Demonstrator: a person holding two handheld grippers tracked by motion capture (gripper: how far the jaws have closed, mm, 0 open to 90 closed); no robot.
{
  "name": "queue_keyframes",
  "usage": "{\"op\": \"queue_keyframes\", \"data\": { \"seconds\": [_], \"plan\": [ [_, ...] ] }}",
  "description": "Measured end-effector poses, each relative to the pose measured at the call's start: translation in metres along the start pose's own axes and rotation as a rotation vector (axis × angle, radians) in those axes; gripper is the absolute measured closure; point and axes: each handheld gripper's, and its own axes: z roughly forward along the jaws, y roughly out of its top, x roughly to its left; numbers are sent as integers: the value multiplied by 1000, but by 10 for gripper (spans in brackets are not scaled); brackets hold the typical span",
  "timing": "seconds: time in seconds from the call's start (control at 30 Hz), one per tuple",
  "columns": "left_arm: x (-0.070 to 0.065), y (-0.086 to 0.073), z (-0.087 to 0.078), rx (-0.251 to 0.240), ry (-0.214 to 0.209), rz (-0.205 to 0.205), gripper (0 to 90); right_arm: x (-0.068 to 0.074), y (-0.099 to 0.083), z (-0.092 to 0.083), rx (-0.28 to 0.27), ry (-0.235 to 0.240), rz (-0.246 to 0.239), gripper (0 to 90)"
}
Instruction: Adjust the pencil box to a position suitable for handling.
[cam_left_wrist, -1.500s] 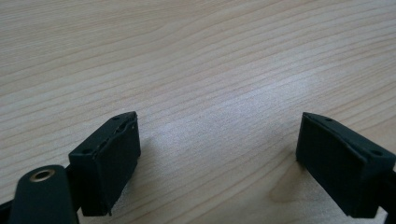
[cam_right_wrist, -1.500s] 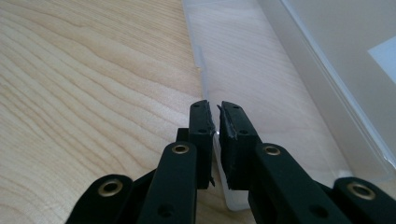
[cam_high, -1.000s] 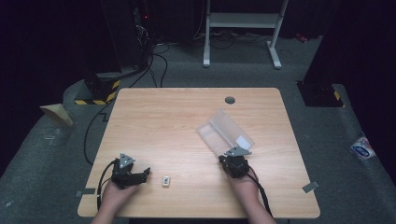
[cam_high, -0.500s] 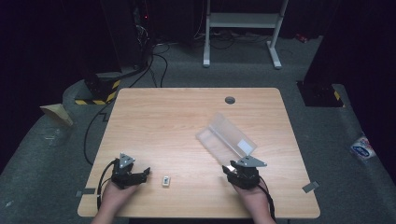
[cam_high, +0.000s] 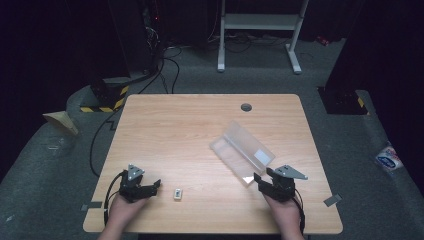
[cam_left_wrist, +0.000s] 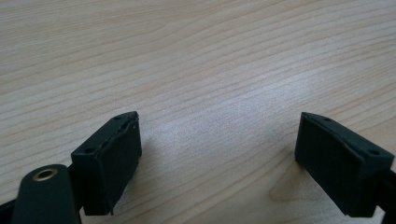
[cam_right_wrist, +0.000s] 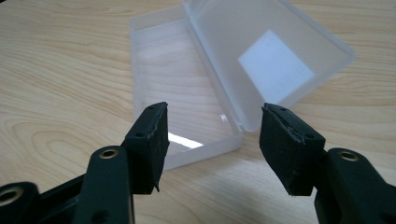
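A clear plastic box (cam_high: 242, 151) lies open right of centre on the wooden table (cam_high: 175, 125), lid tilted up. The right gripper (cam_high: 260, 181) sits just near of it, jaws apart and empty. The left gripper (cam_high: 154, 185), also spread, rests near-left, beside a small white piece (cam_high: 177, 193).

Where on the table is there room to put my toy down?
The whole far half of the table is bare wood, up to the small round hole. The near edge is crowded: the left claw, a small white piece, the open clear box and the right claw.
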Motion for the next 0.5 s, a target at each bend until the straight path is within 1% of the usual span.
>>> {"op": "queue_keyframes", "data": {
  "seconds": [0.03,0.17,0.23,0.5],
  "plan": [
    [0,0,0,0,0,0,148,-3,-1,0,8,-9,5,426],
    [0,0,0,0,0,0,148,-5,-2,2,12,-20,7,422],
    [0,0,0,0,0,0,148,-6,-1,5,23,-32,6,415],
    [0,-1,-1,-1,3,2,152,-12,0,13,40,-49,4,407]
  ]
}}
